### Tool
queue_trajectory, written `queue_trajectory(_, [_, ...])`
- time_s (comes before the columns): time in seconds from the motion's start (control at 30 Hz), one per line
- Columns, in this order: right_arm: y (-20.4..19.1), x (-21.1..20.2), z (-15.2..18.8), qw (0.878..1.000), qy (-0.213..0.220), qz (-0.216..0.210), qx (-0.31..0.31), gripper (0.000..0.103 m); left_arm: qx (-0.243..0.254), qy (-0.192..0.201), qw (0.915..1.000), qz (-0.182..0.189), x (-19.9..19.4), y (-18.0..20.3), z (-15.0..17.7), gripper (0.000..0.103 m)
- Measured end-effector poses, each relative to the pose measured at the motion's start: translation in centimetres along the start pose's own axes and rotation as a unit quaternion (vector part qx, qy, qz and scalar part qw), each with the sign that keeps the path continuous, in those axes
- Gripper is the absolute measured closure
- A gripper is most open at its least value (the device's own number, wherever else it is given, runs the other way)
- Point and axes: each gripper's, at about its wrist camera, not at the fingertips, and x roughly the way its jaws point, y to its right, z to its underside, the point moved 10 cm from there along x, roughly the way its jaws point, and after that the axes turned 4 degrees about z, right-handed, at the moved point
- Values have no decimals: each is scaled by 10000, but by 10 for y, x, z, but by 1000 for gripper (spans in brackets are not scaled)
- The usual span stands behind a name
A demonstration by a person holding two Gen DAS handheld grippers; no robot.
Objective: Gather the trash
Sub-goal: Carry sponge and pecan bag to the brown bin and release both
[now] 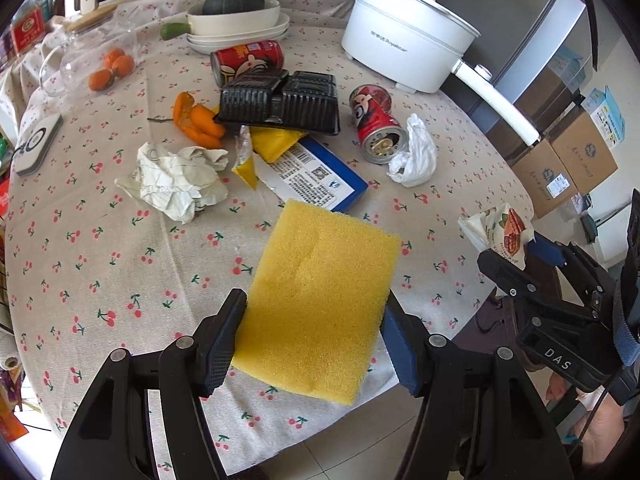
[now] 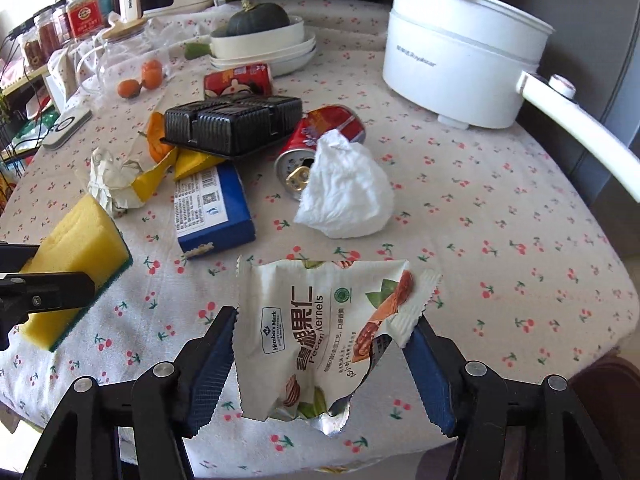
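The torn pecan-kernel wrapper (image 2: 320, 336) hangs between the two pads of the right gripper (image 2: 324, 360), clamped at both side edges and held above the near edge of the table (image 2: 500, 208), its ripped foil bottom dangling free. The left gripper (image 1: 314, 340) grasps a yellow sponge (image 1: 316, 300) by its long sides, its green scouring layer showing from the right wrist view, tilted over the cherry-print tablecloth (image 1: 100, 272). Further in lies the remaining litter: a crumpled white tissue (image 2: 346, 196) touching the mouth of a red drink can (image 2: 320, 140) that lies on its side, a blue box (image 2: 214, 208) flat on the cloth, a yellow packet (image 1: 276, 142) partly under a black ribbed plastic tray (image 1: 280, 102), orange peel (image 1: 198, 120) just beside the tray, and crumpled printed paper (image 1: 180, 180). A second red can (image 1: 246, 60) lies behind the tray. Toward the back stand a white electric pot (image 1: 408, 40) with a long handle, stacked white dishes holding a dark green squash (image 1: 234, 0), and a glass jug (image 1: 92, 56) beside small oranges (image 1: 112, 70). A person's hand (image 1: 600, 420) shows under the right gripper in the left wrist view.
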Motion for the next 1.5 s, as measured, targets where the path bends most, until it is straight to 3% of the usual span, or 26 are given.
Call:
queue_trajectory(0.67, [141, -57, 55, 9950, -80, 695, 708, 33, 943, -230, 9944, 409, 44, 154, 13, 35])
queue_trajectory(1.07, [217, -88, 106, 9883, -179, 1040, 1104, 33, 1393, -442, 9842, 997, 76, 263, 39, 35])
queue_trajectory(1.33, [262, -105, 137, 9808, -279, 1267, 1455, 33, 1643, -526, 9760, 1330, 96, 313, 55, 35])
queue_trajectory(1.43, [272, -109, 146, 9789, -302, 1320, 1534, 33, 1767, -375, 9747, 1320, 98, 322, 55, 28])
queue_trajectory(1.5, [277, -110, 150, 9779, -312, 1345, 1572, 33, 1841, -330, 9759, 1127, 100, 321, 53, 4])
